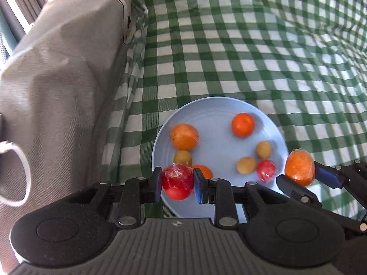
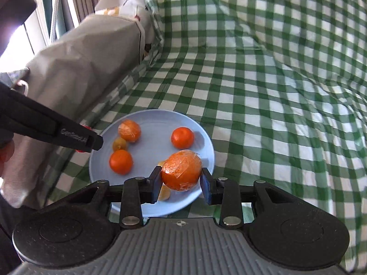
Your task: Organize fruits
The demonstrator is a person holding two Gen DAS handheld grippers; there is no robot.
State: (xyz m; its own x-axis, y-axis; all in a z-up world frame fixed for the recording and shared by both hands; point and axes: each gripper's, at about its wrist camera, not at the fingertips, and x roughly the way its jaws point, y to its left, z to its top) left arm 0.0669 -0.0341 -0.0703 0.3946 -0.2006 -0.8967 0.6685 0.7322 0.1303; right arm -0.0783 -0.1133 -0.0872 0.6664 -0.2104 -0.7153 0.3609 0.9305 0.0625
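Note:
A light blue plate (image 1: pixel 220 114) lies on the green checked cloth and holds several small fruits: oranges, yellow-green ones and a red one (image 1: pixel 266 170). My left gripper (image 1: pixel 177 184) is shut on a plastic-wrapped red fruit (image 1: pixel 177 181) above the plate's near-left rim. My right gripper (image 2: pixel 181 181) is shut on a plastic-wrapped orange (image 2: pixel 181 170) above the plate (image 2: pixel 151 119) near its front edge. The right gripper with its orange (image 1: pixel 299 170) also shows at the right in the left wrist view. The left gripper's fingers (image 2: pixel 80 138) show at the left in the right wrist view.
A grey fabric-covered bulk (image 1: pixel 57 80) rises along the left of the cloth. The green checked cloth (image 1: pixel 252 45) stretches far and right, wrinkled. A white cord loop (image 1: pixel 20 160) hangs at the left edge.

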